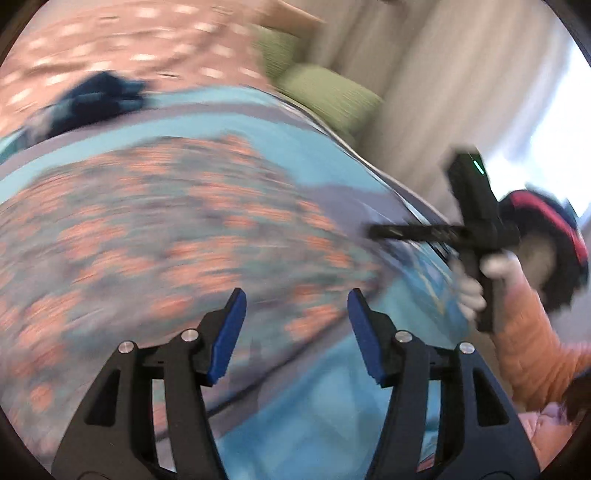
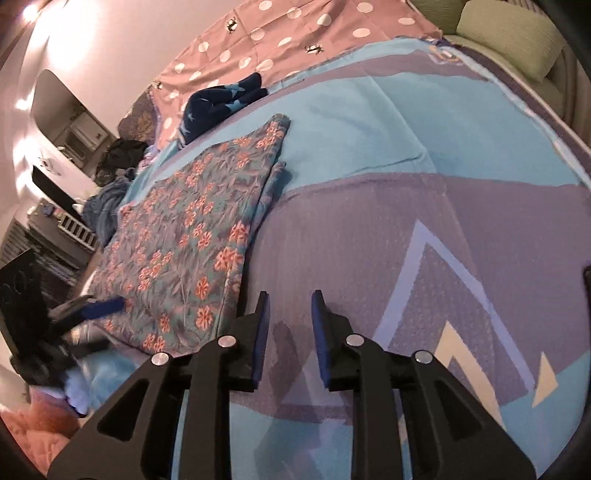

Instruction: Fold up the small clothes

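Jaws first: the right gripper [image 2: 288, 332] stands parted by a narrow gap with nothing between its blue pads, hanging over the purple-and-blue bedspread [image 2: 369, 110] near the bed's front edge. The left gripper [image 1: 295, 332] is parted wider and is likewise empty, with only blurred cloth beneath it. Neither holds anything, which suggests a fold has just been laid and both tools are free for the next hold.

Just beyond the right gripper's tips, to their left, lies the floral garment [image 2: 192, 229], the thing being folded. It rests flat on the bedspread along the bed's left side, already doubled over, since a second layer shows along its right edge. Its long axis runs from the front edge of the bed away toward the far side, the narrower end pointing at the far corner. Laid flat and straight like this, it is ready for a crosswise fold.

The left wrist view is heavily smeared, so the garment's edges there cannot be read with any confidence.

Farther off, a dark blue garment [image 2: 221, 99] sits bunched where the bedspread meets a pink dotted sheet [image 2: 295, 33], probably set aside. Green cushions [image 2: 509, 33] lie past the far right corner.
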`<state>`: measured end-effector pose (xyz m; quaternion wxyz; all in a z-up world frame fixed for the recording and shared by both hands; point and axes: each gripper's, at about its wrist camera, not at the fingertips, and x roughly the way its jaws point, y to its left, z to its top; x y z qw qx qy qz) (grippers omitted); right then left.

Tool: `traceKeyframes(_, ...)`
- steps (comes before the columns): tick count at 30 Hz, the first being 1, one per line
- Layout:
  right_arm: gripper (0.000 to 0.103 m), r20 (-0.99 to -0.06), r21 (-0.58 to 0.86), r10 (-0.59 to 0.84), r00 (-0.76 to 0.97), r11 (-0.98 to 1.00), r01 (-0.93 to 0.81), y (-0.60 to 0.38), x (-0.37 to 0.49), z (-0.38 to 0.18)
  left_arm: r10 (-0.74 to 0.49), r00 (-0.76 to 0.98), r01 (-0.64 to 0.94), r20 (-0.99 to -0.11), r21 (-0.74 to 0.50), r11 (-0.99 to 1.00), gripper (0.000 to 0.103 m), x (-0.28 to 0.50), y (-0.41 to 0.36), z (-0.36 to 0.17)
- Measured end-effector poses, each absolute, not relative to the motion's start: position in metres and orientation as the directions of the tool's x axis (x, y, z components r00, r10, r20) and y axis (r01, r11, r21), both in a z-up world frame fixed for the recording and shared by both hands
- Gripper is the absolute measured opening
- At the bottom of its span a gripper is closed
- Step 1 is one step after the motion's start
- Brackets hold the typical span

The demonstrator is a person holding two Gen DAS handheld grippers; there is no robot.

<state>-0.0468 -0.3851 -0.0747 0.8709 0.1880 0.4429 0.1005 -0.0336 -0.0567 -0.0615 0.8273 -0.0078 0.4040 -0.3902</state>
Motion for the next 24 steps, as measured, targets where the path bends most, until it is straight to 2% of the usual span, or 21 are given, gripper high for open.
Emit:
traceKeyframes(3, 0.024, -0.715, 0.37, 0.336, 0.614, 0.926, -0.075, -0.357, -0.042, -0.051, -0.574, 0.523, 0.49, -0.63, -0.33, 0.807, 0.06, -0.039, 0.024, -0.051)
traceKeyframes(6, 0.037, -0.706, 0.299, 0.335, 0.624, 0.94, -0.166, -0.313, -0.04, -0.031, -0.477, 0.632, 0.349, -0.611, -0.326, 0.879, 0.061, -0.047, 0.094, -0.053)
traceKeyframes(8, 0.037, -0.709, 0.263, 0.347, 0.613, 0.938, -0.227, -0.283, -0.037, -0.025, -0.42, 0.68, 0.247, -0.602, -0.35, 0.903, 0.059, -0.063, 0.145, -0.057)
traceKeyframes(11, 0.038, -0.717, 0.223, 0.381, 0.583, 0.919, -0.326, -0.224, -0.033, -0.021, -0.398, 0.706, 0.175, -0.585, -0.401, 0.899, 0.054, -0.084, 0.202, -0.065)
traceKeyframes(13, 0.038, -0.721, 0.214, 0.407, 0.56, 0.9, -0.379, -0.19, -0.034, -0.021, -0.423, 0.701, 0.176, -0.574, -0.435, 0.883, 0.045, -0.091, 0.219, -0.072)
traceKeyframes(16, 0.038, -0.737, 0.2, 0.439, 0.515, 0.868, -0.454, -0.139, -0.035, -0.025, -0.468, 0.684, 0.204, -0.56, -0.469, 0.86, 0.042, -0.092, 0.228, -0.083)
traceKeyframes(22, 0.039, -0.794, 0.137, 0.446, 0.413, 0.793, -0.594, -0.05, -0.037, -0.038, -0.567, 0.632, 0.257, -0.529, -0.547, 0.797, 0.043, -0.062, 0.231, -0.105)
traceKeyframes(24, 0.041, -0.815, 0.124, 0.432, 0.387, 0.782, -0.611, -0.031, -0.029, -0.039, -0.578, 0.618, 0.253, -0.533, -0.561, 0.788, 0.049, -0.053, 0.228, -0.113)
